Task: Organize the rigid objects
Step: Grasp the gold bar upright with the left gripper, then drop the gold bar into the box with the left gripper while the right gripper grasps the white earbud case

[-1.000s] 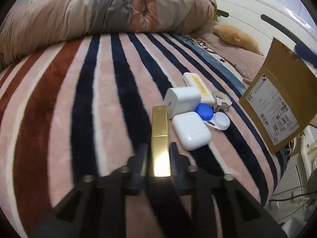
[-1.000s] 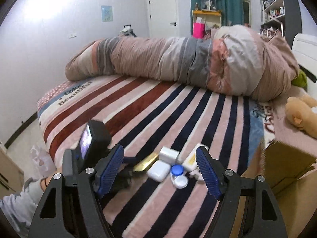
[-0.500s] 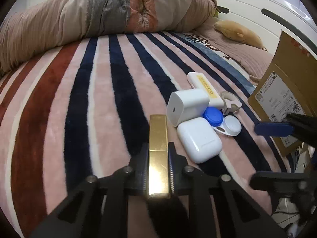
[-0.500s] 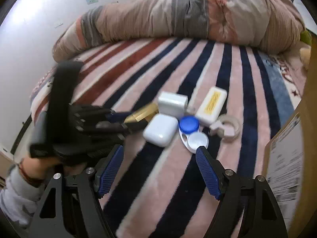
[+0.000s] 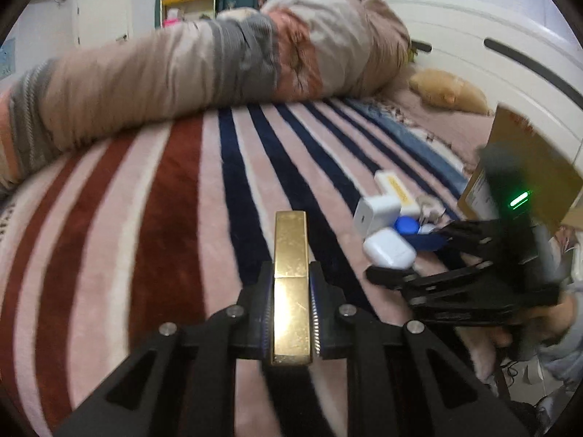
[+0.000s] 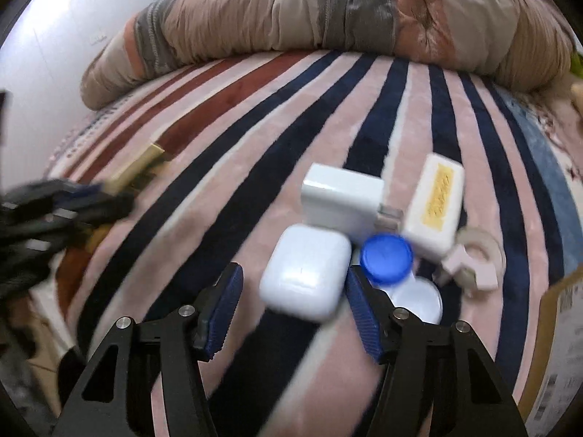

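Gold-coloured metal, a slim rectangular bar (image 5: 290, 284), is clamped between the fingers of the left gripper (image 5: 291, 313) and held above the striped plush blanket (image 5: 175, 225), apart from the other items. The right gripper (image 6: 291, 309) has its blue-padded fingers apart, straddling the white rounded plastic earbud case (image 6: 304, 278) without visibly closing on it. Touching or just beside that case lie a white square charger block (image 6: 340, 196), a white oblong case with a yellow label (image 6: 435, 205), a blue-lidded contact lens case (image 6: 388, 258) and a pale ring-shaped holder (image 6: 473, 260). A cardboard box (image 5: 524, 167) stands beside the cluster. Judgement: sorting is at an early stage; five items lie unsorted on the blanket. The lettering on the yellow label and the box's sticker is illegible.
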Motion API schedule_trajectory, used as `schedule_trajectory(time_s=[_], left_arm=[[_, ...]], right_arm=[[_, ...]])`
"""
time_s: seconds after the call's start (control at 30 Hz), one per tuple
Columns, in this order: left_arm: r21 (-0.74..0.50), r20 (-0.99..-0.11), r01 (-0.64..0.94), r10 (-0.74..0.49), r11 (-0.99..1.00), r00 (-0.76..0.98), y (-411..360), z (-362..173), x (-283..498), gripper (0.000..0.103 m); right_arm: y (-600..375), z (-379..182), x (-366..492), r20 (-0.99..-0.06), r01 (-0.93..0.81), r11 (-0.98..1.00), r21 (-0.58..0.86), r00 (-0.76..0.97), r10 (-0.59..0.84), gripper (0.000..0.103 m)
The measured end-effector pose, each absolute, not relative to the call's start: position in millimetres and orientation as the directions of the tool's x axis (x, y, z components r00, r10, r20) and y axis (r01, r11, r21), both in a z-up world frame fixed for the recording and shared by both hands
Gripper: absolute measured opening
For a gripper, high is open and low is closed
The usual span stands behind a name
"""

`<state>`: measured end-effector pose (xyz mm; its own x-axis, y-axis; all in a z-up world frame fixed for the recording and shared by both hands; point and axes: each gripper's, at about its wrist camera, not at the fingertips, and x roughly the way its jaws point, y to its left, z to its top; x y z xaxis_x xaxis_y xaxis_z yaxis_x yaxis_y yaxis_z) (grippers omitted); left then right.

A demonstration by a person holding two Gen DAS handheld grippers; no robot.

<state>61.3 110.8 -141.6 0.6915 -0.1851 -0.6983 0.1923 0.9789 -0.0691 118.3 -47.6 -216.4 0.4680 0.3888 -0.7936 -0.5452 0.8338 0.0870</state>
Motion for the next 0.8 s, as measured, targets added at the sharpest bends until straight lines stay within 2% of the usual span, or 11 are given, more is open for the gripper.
schedule_trajectory(time_s=[0.07,0.1,0.2,0.4,0.53,0.67,0.73,0.8], left_arm=[[-0.077,-0.679,0.189,-0.19,0.979,0.709,117,-123,55,0.015],[-0.075,-0.673,0.188,-0.189,0.979,0.715,118,-116,52,0.015],[-0.06,-0.657,0.206,-0.194,0.977,0.729,116,-91,45,0.015],[-0.018,-0.643,0.308,-0.247,0.951,0.725,83,-51,43,0.015],[-0.008,-0.619,0.435,-0.346,0.9,0.705,31,-13,52,0.015],[-0.009,-0.619,0.607,-0.481,0.794,0.62,-55,22,71,0.015],[-0.007,-0.637,0.673,-0.522,0.74,0.567,-99,27,80,0.015],[-0.054,-0.681,0.747,-0.571,0.663,0.458,-151,19,91,0.015]], right_arm=[[-39,-216,119,-0.8,-0.545,0.838,0.034,0.487,0.349,0.054],[-34,-215,118,-0.799,-0.548,0.836,-0.007,0.506,0.325,0.04],[-34,-211,112,-0.791,-0.56,0.827,-0.047,0.526,0.312,0.039],[-55,-181,80,-0.763,-0.634,0.773,-0.01,0.505,0.404,0.039],[-71,-185,67,-0.78,-0.645,0.764,0.017,0.469,0.413,0.039],[-82,-204,66,-0.791,-0.637,0.77,0.035,0.453,0.411,0.039],[-85,-208,66,-0.786,-0.636,0.77,0.049,0.452,0.423,0.039],[-88,-209,67,-0.777,-0.638,0.767,0.066,0.45,0.441,0.039]])
